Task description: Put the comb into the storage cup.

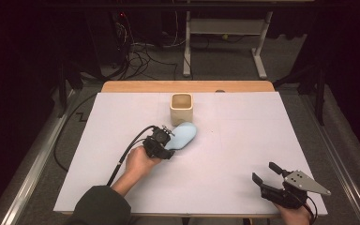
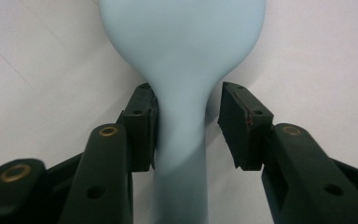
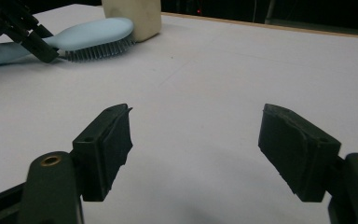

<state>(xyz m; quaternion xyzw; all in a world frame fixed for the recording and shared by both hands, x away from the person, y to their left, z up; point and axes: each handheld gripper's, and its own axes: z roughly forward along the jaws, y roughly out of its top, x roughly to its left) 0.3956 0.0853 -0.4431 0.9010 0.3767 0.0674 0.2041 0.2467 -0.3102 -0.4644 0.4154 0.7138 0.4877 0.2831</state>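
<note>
The table (image 1: 225, 154) is covered by a white sheet, and on it, toward the far edge, a cream cup (image 1: 181, 108) is seen standing upright and apparently empty. Just in front of the cup a pale blue hairbrush (image 1: 182, 136) is laid flat, bristles down, its head near the cup's base and its handle pointing back to the person. The handle is straddled by the left claw (image 2: 186, 126) – one pad is touching it, the other is held a little clear, so the brush is bracketed but not yet pinched. The right claw (image 3: 196, 154) is kept spread wide and empty, low over bare table near the front right corner. By this reading the reach is done – the grip, the lift and, presumably, the placing into the cup are left.
</note>
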